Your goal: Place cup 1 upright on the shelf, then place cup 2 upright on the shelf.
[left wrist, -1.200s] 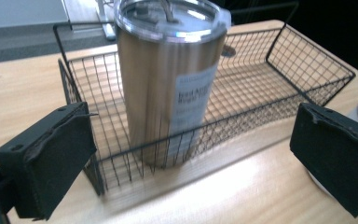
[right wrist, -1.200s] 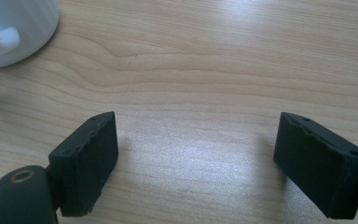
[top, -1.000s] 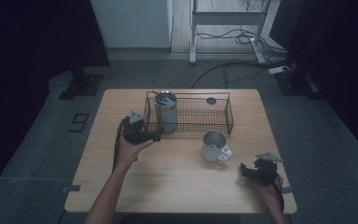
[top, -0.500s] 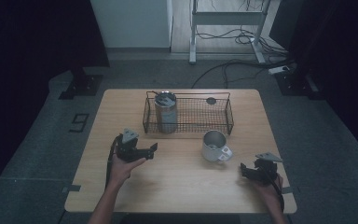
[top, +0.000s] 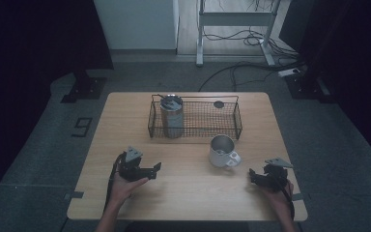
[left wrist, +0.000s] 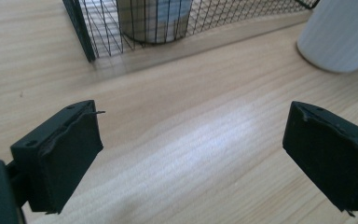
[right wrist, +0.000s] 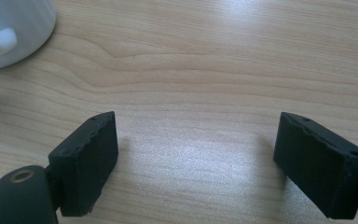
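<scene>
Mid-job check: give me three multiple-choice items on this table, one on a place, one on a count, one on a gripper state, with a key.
1. Where does the steel tumbler stand?
A. left end of the wire basket
B. on bare table
C. in a gripper

2. How many white mugs are on the table?
A. none
B. one
C. three

3. What is between the left gripper jaws?
A. the mug
B. the tumbler
C. nothing

Key: A, basket mesh surrounds it; B, a single mug in front of the basket; C, bare wood between the pads.

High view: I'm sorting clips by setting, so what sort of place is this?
Probably a lab or recording studio, not a home: a lone wooden table on grey floor, dark curtains at the sides, and loose cables under a metal frame stand behind.
</scene>
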Demonstrator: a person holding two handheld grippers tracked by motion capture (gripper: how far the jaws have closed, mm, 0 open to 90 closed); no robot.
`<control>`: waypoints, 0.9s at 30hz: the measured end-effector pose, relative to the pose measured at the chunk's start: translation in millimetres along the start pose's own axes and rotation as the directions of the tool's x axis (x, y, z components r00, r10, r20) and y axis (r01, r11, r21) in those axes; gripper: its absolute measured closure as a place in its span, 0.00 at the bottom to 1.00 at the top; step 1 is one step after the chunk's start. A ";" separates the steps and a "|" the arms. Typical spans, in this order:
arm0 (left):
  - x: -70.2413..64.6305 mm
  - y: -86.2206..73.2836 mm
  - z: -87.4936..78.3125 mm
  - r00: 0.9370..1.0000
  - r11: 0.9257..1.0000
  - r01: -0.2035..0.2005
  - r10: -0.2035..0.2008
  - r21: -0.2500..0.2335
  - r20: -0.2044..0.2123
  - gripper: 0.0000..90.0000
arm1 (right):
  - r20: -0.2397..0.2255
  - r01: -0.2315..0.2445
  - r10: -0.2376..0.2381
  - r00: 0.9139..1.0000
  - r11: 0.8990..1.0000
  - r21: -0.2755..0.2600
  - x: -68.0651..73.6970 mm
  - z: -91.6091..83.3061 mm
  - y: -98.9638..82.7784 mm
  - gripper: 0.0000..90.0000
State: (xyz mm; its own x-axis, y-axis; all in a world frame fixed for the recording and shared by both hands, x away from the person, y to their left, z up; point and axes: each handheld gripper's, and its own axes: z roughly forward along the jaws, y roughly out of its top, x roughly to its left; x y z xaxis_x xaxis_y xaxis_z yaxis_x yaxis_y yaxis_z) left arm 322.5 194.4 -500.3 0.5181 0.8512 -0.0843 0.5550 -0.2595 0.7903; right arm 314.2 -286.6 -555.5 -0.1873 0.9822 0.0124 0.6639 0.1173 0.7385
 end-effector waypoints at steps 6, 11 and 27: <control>0.3 -12.2 5.9 1.000 1.000 0.018 -0.018 0.011 -0.001 0.06 | 0.003 -0.003 0.003 1.000 1.000 0.000 0.1 -0.1 0.0 0.15; -1.2 -16.6 8.8 1.000 0.999 0.014 -0.014 0.036 0.003 0.06 | 0.004 -0.008 0.008 1.000 1.000 0.000 0.2 0.0 0.0 0.15; -2.7 -23.7 8.3 1.000 0.998 0.021 -0.022 0.055 0.014 0.07 | -0.039 -0.116 0.114 0.993 0.992 -0.051 -15.9 -12.0 -2.1 0.16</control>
State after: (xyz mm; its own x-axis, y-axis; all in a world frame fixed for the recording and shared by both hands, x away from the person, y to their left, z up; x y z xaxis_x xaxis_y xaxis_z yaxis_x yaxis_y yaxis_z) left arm 313.4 194.5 -523.8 0.5149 0.8501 -0.1106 0.6009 -0.2659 0.7538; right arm 307.2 -304.2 -549.2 -0.1380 0.9828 0.1229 0.6433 -0.0055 0.7656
